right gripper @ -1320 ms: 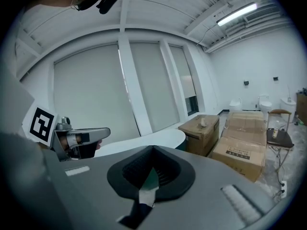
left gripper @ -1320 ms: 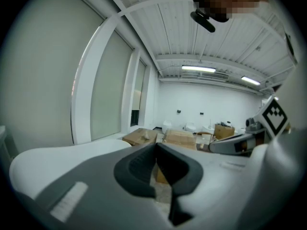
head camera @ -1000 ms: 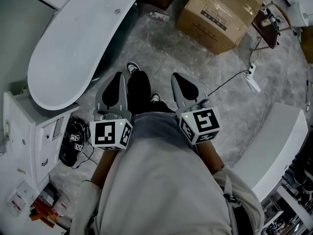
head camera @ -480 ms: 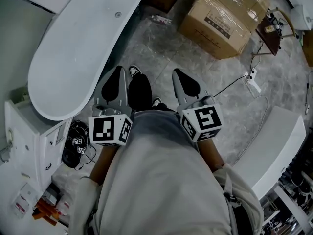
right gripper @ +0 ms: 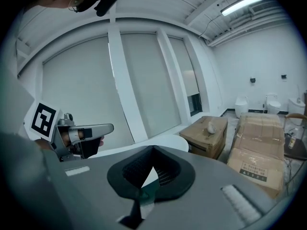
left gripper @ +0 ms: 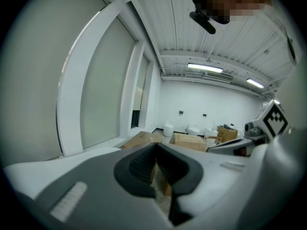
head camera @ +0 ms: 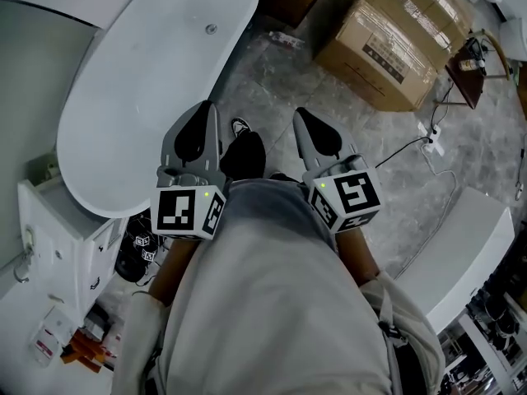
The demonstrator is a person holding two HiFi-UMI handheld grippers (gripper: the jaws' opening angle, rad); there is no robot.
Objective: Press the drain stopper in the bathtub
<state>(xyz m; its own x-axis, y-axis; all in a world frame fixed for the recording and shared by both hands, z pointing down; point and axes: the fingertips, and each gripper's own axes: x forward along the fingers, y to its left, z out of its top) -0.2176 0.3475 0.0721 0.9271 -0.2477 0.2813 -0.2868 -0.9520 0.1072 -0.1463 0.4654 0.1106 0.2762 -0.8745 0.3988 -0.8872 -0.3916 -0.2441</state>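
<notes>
Bright even indoor light from ceiling tube lamps (left gripper: 205, 69); gripper views fisheye, dark vignetted corners, near foreground soft.

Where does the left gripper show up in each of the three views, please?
Head view: the left gripper, left of centre, beside the bathtub.
Left gripper view: the left gripper, bottom centre, jaws together.
Right gripper view: the left gripper, far left, side-on.
Shared landmark: the cardboard boxes.

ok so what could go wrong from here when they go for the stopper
The drain stopper lies at the far end of the bathtub, well away from the left gripper and right gripper, so a long lean over the rim could upset balance. The cable trailing across the floor on the right could catch a step.
</notes>
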